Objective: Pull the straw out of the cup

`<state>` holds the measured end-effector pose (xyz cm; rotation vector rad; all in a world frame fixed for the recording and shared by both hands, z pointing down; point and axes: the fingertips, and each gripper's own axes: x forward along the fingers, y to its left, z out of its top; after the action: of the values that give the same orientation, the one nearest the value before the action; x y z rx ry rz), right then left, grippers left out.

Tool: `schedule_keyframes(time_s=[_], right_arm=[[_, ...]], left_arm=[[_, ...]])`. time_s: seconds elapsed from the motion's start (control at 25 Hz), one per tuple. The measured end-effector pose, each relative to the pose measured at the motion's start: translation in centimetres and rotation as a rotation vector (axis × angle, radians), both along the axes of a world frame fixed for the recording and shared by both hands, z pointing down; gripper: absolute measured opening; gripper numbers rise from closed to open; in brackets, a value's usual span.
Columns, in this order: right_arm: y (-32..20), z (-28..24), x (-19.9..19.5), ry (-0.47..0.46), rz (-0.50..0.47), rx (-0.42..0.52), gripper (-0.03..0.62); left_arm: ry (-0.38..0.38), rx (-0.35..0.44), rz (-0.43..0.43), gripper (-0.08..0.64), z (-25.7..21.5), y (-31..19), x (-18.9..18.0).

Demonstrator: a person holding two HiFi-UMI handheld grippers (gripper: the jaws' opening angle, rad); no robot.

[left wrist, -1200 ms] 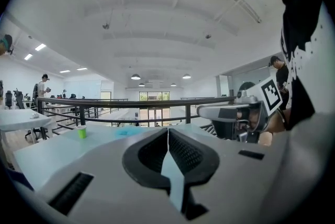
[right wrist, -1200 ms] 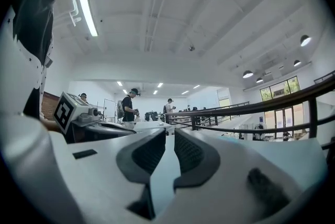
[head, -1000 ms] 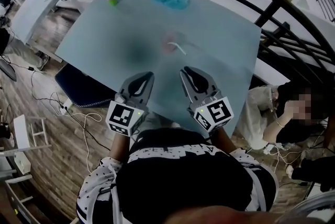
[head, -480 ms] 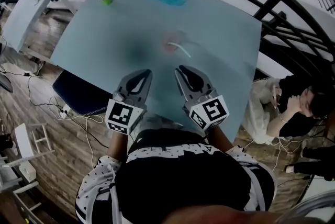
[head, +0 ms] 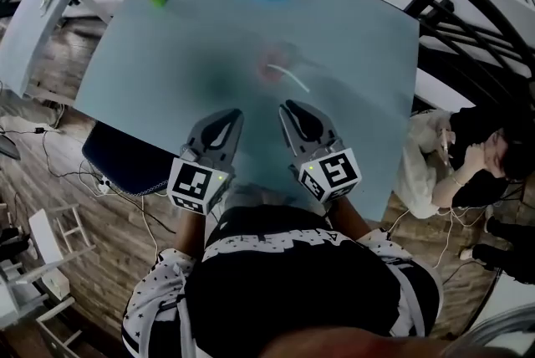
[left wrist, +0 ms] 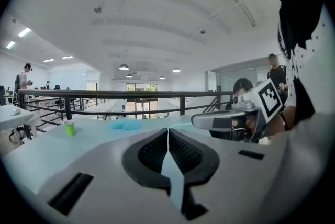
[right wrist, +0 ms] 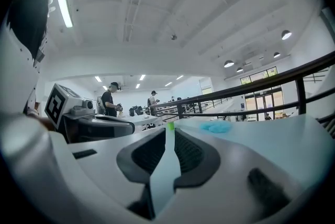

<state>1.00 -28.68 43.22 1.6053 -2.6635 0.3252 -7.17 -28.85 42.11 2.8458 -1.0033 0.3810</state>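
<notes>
Pinkish cup (head: pixel 272 68) sits mid-table (head: pixel 167 55), white straw (head: pixel 294 80) still in it and leaning out to the right, so the pull hasn't started imo. Left gripper (head: pixel 232 118) and right gripper (head: pixel 288 109) hang near the front edge, well short of the cup, both with jaws pressed together on nothing. Next move, I'd guess: reach forward, open one, and pinch the straw while the other steadies the cup.

1. We are on a mezzanine in an open-plan office or lab: a black railing (left wrist: pixel 131 94) edges it, with white desks (head: pixel 33 22) beyond.
2. We see a high white ceiling (left wrist: pixel 157 19) with round lamps (left wrist: pixel 123 67).
3. We see wood flooring (head: pixel 100 264) with loose cables (head: pixel 134 185), and people (right wrist: pixel 110 98) standing at distant desks.
</notes>
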Motion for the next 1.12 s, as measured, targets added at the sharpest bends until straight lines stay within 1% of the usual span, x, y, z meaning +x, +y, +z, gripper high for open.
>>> schedule_keyframes(time_s=[0.2,0.52,0.68,1.12], right_arm=[[-1.0,1.3,0.0,-0.001,0.024,-0.027,0.04],[-2.7,3.3,-1.0,0.01,0.061,-0.068,0.04],[-3.5,4.4,-0.7,0.011,0.082,-0.094,0.04],[-5.5,6.8,0.5,-0.001,0.188,-0.121,0.042]], left_arm=[[0.0,-0.015,-0.004,0.014,0.6,-1.0,-0.5],[-0.011,-0.049,0.002,0.014,1.9,-2.2,-2.3],[-0.018,-0.066,0.011,0.014,2.5,-2.9,-2.2],[-0.044,-0.11,0.038,0.015,4.0,-4.9,-2.7]])
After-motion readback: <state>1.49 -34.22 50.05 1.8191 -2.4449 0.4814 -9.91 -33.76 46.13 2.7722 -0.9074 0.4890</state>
